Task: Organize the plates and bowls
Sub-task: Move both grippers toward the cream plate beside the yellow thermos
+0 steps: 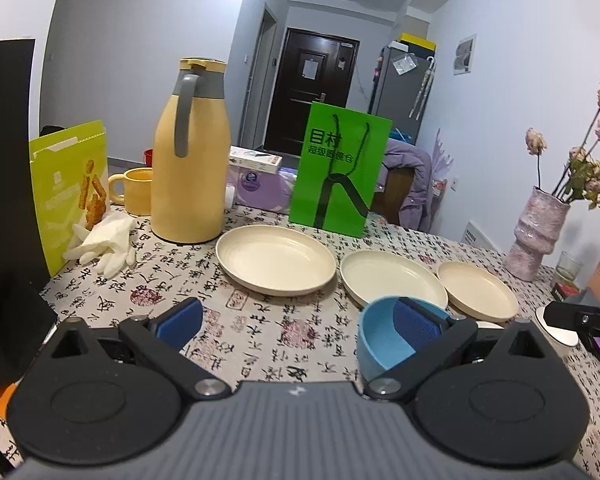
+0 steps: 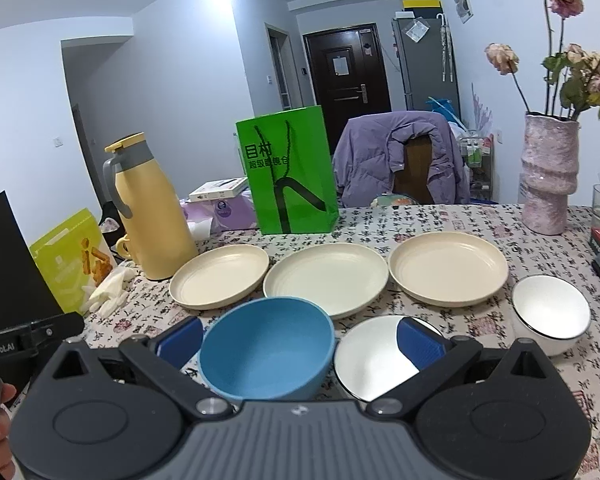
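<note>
My left claw (image 1: 298, 322) is wide apart and holds nothing. It hangs low over the table (image 1: 260, 332). The blue bowl (image 1: 384, 336) sits right by my right finger (image 1: 414, 326) of that claw, and the finger looks to be inside the bowl's rim, but I cannot tell if it touches. Ahead of this claw lie three cream plates in a row: the left plate (image 1: 276, 258), the middle plate (image 1: 392, 282) and the right plate (image 1: 476, 290). The middle and right plates look like they touch at the edges.

My right claw (image 2: 300, 340) is wide apart too, with nothing in it. The blue bowl (image 2: 266, 346) stands upright between its two fingers, nearer the left one. A white bowl (image 2: 372, 360) is just beside the blue bowl, and my right finger (image 2: 418, 346) is over it. A second white bowl (image 2: 550, 318) sits farther to the right, leaning a bit. The plates lie just past the bowls.

Far ahead stand a yellow jug (image 2: 148, 212), a green bag (image 2: 288, 172) and a pink vase (image 2: 548, 176).
</note>
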The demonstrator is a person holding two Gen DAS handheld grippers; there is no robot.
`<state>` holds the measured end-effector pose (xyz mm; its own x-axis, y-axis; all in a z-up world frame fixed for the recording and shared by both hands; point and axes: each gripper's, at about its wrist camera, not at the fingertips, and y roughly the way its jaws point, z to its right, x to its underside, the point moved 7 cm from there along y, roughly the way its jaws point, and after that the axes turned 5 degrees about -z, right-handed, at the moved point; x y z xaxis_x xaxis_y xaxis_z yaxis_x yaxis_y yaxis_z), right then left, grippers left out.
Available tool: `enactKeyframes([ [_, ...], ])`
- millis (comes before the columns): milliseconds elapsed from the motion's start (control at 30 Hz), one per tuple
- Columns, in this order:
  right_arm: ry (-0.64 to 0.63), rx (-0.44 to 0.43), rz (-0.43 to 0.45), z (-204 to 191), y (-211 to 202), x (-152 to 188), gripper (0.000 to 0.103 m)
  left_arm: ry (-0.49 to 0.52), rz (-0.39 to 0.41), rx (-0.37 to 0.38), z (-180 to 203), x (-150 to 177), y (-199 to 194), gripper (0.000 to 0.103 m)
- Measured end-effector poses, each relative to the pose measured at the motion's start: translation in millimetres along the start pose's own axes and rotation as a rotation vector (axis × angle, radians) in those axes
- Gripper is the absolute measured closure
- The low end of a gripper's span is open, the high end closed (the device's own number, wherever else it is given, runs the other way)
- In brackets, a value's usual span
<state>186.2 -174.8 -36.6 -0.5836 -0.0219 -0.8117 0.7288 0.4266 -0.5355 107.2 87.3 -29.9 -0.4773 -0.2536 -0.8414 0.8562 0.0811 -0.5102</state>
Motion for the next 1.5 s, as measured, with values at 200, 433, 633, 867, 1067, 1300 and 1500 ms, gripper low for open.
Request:
enactKeyframes([
  [200, -0.012, -0.013, 0.005, -7.2, 16.4, -10.0, 0.000, -0.024, 0.016, -0.012, -11.5, -9.5, 8.5, 0.000],
  [433, -0.024, -0.034, 0.010, -14.8, 34.6, -21.3, 0.000, -0.055, 0.030, -0.009, -23.3, -21.2, 20.1, 0.000],
  [633, -0.028, -0.052, 0.011, -19.8, 51.4, -30.1, 0.000, -0.092, 0.034, 0.018, -33.4, -31.1, 32.3, 0.000],
  [867, -0.005, -0.105, -0.015, -22.9, 78.0, -41.8, 0.000, -0.131, 0.029, 0.005, -44.2, -41.2, 49.3, 0.000],
  [1067, -0.025, -0.098, -0.032, -32.1, 101.1, -51.6, 0.000, -0.168, 0.017, 0.003, -54.8, -48.4, 65.3, 0.000],
  [1300, -0.055, -0.106, -0.045, -45.7, 128.0, -64.0, 0.000, -0.222, -0.002, -0.012, -70.3, -59.9, 86.6, 0.000],
  [1500, -0.059, -0.125, -0.064, -54.7, 153.5, -77.5, 0.000, -0.265, -0.010, -0.033, -82.6, -71.2, 107.1, 0.000],
])
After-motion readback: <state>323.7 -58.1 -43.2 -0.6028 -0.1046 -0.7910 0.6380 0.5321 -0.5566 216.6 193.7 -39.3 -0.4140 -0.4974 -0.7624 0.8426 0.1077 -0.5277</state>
